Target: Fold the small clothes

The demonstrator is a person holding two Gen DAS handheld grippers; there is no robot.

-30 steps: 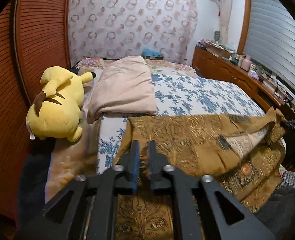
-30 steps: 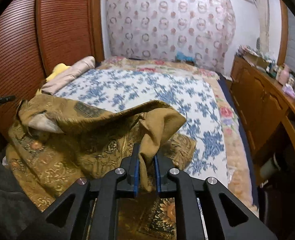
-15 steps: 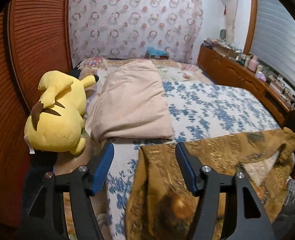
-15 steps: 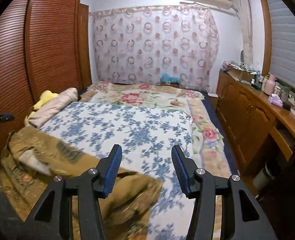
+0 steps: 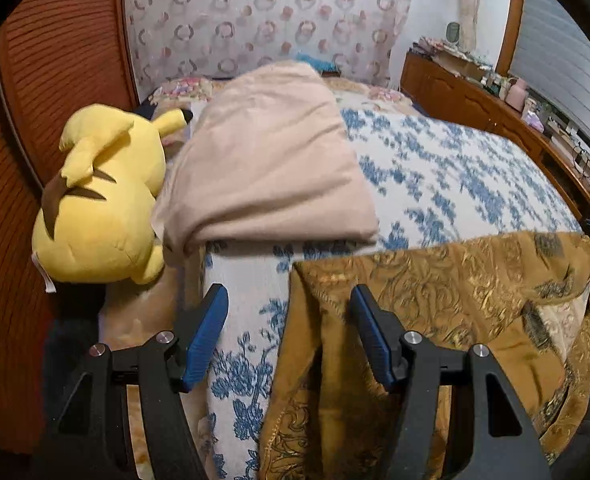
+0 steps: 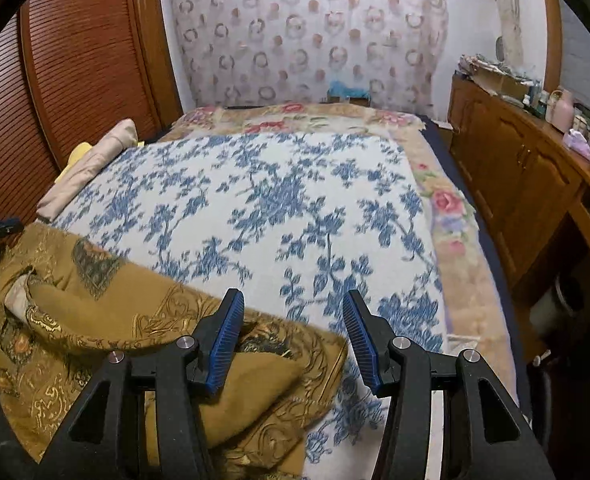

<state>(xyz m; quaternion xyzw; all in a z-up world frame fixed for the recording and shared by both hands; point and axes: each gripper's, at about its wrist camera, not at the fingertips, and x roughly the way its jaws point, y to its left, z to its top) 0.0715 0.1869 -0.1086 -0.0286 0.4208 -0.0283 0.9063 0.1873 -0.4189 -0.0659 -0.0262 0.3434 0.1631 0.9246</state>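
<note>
Gold-patterned garment (image 5: 435, 312) lies under both spread pairs of fingers (image 5: 369, 330), seemingly untouched by either

Right gripper (image 6: 291, 332): jaws apart, blue pads bare, nothing pressed between. Gold patterned garment (image 6: 107, 332): crumpled on bed, below and left of gripper, one fold under left finger (image 6: 223, 332). Blue-floral bedspread (image 6: 295, 208): ahead of gripper, beyond garment. Beige folded blanket (image 6: 95, 168): far left, beside slatted wardrobe (image 6: 75, 64). Wooden cabinet (image 6: 527, 176): right of gripper. Patterned curtain (image 6: 303, 32): straight ahead.
</note>
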